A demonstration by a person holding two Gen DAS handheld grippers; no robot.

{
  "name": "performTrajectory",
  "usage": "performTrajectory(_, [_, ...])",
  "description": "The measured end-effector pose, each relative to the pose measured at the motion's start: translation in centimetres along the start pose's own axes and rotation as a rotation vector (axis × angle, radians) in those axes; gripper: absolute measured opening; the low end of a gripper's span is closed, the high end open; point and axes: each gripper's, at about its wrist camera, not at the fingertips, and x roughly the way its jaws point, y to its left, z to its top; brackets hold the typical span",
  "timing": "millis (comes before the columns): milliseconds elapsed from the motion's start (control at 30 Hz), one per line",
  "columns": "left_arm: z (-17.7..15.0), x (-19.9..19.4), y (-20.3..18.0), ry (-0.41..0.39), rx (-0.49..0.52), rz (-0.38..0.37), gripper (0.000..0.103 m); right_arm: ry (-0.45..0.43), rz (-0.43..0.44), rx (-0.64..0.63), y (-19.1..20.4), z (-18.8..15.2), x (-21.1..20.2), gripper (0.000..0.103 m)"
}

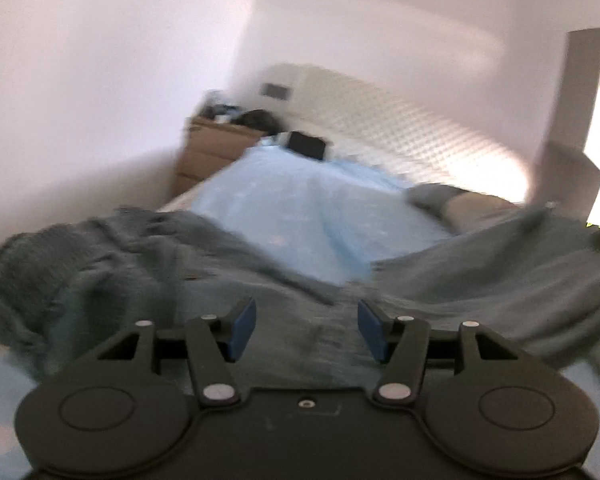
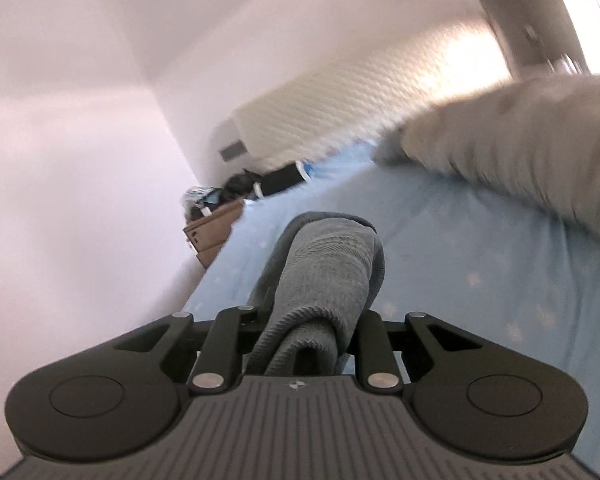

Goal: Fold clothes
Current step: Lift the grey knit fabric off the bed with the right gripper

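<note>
Low in the left wrist view, the left gripper (image 1: 307, 330) stands wide, its blue-padded fingers (image 1: 244, 330) apart with nothing between them, hovering over a rumpled dark grey-green knitted garment (image 1: 172, 276) that spreads across the middle of the frame from left to right. Behind it lies the bed's pale blue sheet (image 1: 284, 208), with a quilted cream headboard (image 1: 412, 128) at upper right and a brown wooden bedside cabinet (image 1: 212, 148) left of centre; the picture is blurred. Next, in the right wrist view, the right gripper (image 2: 300, 340) is closed on a rolled fold of the same grey knitted garment (image 2: 332, 264), which rises from between its fingers up the centre of the frame. A light grey ribbed cloth (image 2: 520, 152) lies at upper right on the pale blue sheet (image 2: 480, 280), and the wooden cabinet (image 2: 212, 236) sits left of centre.
</note>
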Motion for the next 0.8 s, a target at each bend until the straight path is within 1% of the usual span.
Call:
performTrajectory(33, [-0.1, 0.6, 0.2, 0.013, 0.02, 0.037, 0.054, -0.016, 0.006, -0.038, 0.9, 0.0, 0.0, 0.02])
performTrajectory(100, [-0.6, 2.2, 0.3, 0.08, 0.073, 0.059, 0.053, -0.064, 0.02, -0.112, 3.6, -0.2, -0.1, 0.021])
performTrajectory(133, [-0.9, 2.7, 0.0, 0.097, 0.115, 0.068, 0.053, -0.086, 0.026, -0.144, 4.9, -0.4, 0.0, 0.021])
performTrajectory(167, [-1.2, 2.9, -0.5, 0.095, 0.168, 0.072, 0.053, -0.108, 0.033, -0.175, 6.2, -0.6, 0.0, 0.021])
performTrajectory(233, [-1.6, 2.5, -0.7, 0.079, 0.224, 0.064, 0.053, -0.133, 0.035, -0.239, 8.9, -1.1, 0.2, 0.021])
performTrajectory(300, [-1.3, 1.9, 0.2, 0.072, 0.19, 0.026, 0.053, -0.148, 0.031, -0.306, 11.8, -1.9, 0.8, 0.022])
performTrajectory(367, [-0.8, 1.2, 2.0, 0.065, 0.118, -0.031, 0.051, -0.149, 0.041, -0.329, 14.2, -2.6, 1.5, 0.022])
performTrajectory(400, [-0.7, 0.8, 2.9, 0.058, 0.087, -0.053, 0.049, -0.151, 0.043, -0.345, 15.3, -3.1, 2.0, 0.022])
performTrajectory(433, [-0.4, 0.3, 3.9, 0.045, 0.055, -0.061, 0.05, -0.154, 0.045, -0.361, 16.3, -3.5, 2.4, 0.022])
performTrajectory(467, [-0.1, -0.4, 4.9, 0.026, 0.034, -0.042, 0.054, -0.156, 0.048, -0.377, 17.4, -3.9, 2.9, 0.022])
performTrajectory(500, [0.1, -0.9, 5.9, 0.01, 0.027, -0.007, 0.056, -0.158, 0.052, -0.385, 18.2, -4.3, 3.3, 0.022])
performTrajectory(633, [0.7, -2.6, 10.6, -0.026, -0.032, 0.116, 0.056, -0.152, 0.068, -0.429, 21.4, -6.4, 5.1, 0.022])
performTrajectory(733, [0.7, -3.7, 14.0, -0.065, -0.114, 0.189, 0.056, -0.145, 0.087, -0.475, 23.8, -8.3, 5.4, 0.022])
performTrajectory(800, [0.5, -4.1, 16.3, -0.087, -0.195, 0.217, 0.055, -0.132, 0.107, -0.501, 25.6, -10.0, 5.9, 0.022])
